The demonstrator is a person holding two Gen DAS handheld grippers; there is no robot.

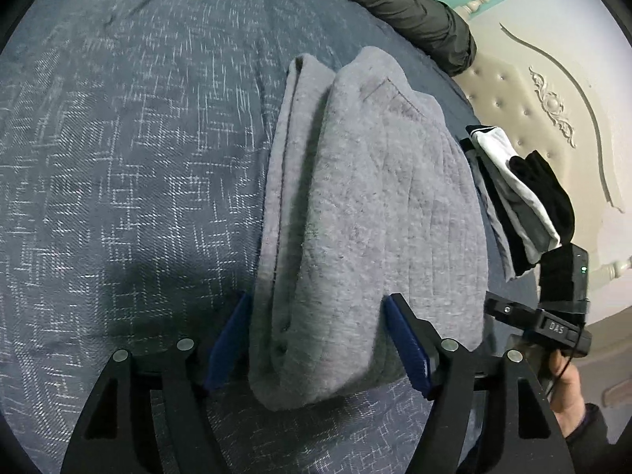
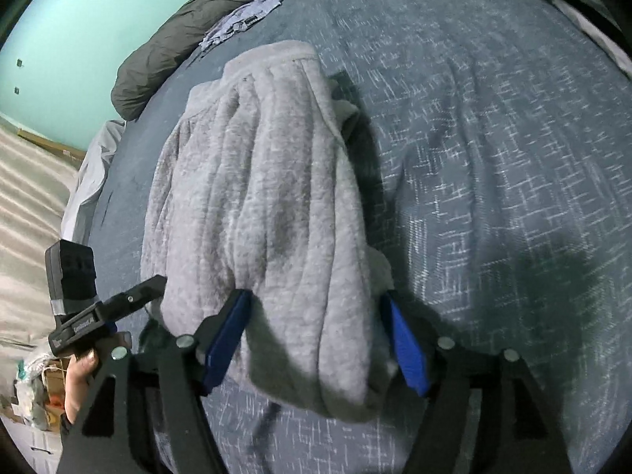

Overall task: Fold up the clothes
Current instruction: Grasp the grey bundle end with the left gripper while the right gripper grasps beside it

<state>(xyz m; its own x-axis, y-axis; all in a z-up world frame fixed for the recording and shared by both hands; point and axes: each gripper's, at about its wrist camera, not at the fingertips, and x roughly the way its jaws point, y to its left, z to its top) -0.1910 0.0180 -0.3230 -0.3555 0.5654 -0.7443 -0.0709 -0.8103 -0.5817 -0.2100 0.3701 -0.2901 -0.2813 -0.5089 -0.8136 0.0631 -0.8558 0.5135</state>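
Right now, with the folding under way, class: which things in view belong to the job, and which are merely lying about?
Part of the job:
- grey garment
- left gripper, fingers either side of the cloth
- right gripper, likewise
- folded stack

Lying about:
- dark jacket
- crumpled blue cloth
- headboard
- bedspread, the work surface

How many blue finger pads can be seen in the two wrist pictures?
4. Left gripper: one pad left of the grey garment, one right of it. Right gripper: one pad on each side of the same garment. None seems hidden.
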